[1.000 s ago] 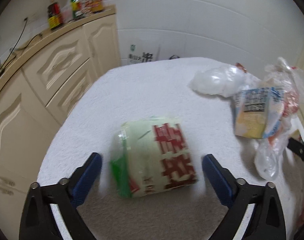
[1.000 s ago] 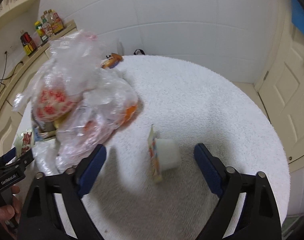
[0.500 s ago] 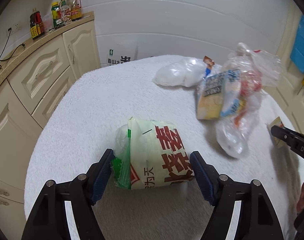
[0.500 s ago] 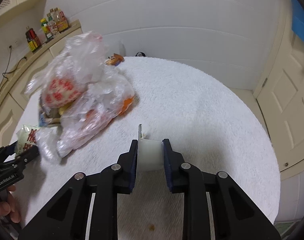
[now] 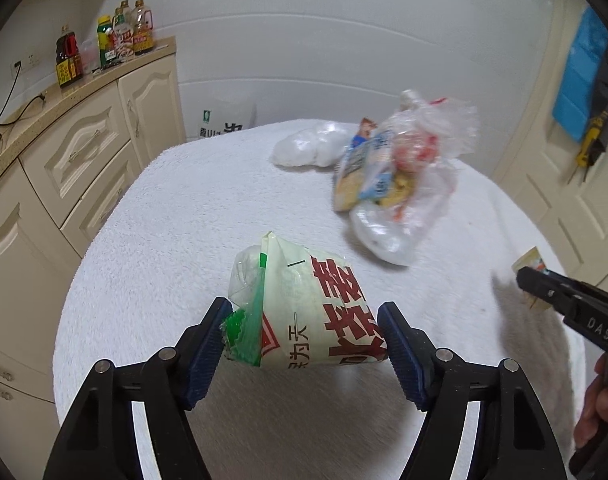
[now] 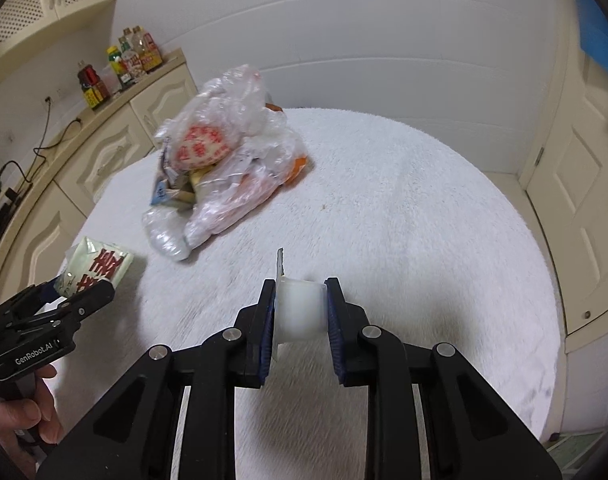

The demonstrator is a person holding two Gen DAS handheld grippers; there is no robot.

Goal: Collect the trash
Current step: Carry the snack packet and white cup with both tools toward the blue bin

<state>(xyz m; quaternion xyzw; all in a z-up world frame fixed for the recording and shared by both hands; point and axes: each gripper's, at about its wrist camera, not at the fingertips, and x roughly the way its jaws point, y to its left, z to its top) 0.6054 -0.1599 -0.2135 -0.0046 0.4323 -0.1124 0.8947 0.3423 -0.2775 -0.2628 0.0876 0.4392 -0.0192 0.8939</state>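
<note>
The left gripper (image 5: 302, 338) has a pale green packet (image 5: 304, 308) between its two blue pads, which press on the packet's left and right sides; it is clenched on the packet. The packet juts from the fingertips toward 12 o'clock over the white cloth-covered table (image 5: 192, 208). In the right wrist view the same packet (image 6: 98, 266) sits at about 9 o'clock, sticking out of the left gripper (image 6: 70, 294), with a hand (image 6: 20, 420) at the lower left edge.

The right gripper (image 6: 300, 314) is clamped on a small white cup (image 6: 300, 312), one pad on each side, the cup's thin peeled lid standing up along its left pad. From the left wrist view, the right gripper (image 5: 534, 280) shows at 3 o'clock with a scrap of that lid at its tip.

The packet is light green with large red characters, a red triangle mark and a crinkled clear-and-green edge on its left. The cup is plain, translucent white.

A heap of clear plastic bags (image 5: 400, 184) stuffed with wrappers lies on the table at about 1 o'clock from the left gripper, well apart from it; from the right gripper it (image 6: 224, 176) lies at about 11 o'clock. A white crumpled bag (image 5: 308, 148) lies just behind the heap.

The packet's near end is hidden between the pads, and its printing is cut off there. The cloth under both grippers is streaked with blur. What the heap holds is hard to make out beyond a red-printed round label and blue and yellow wrappers.
</note>
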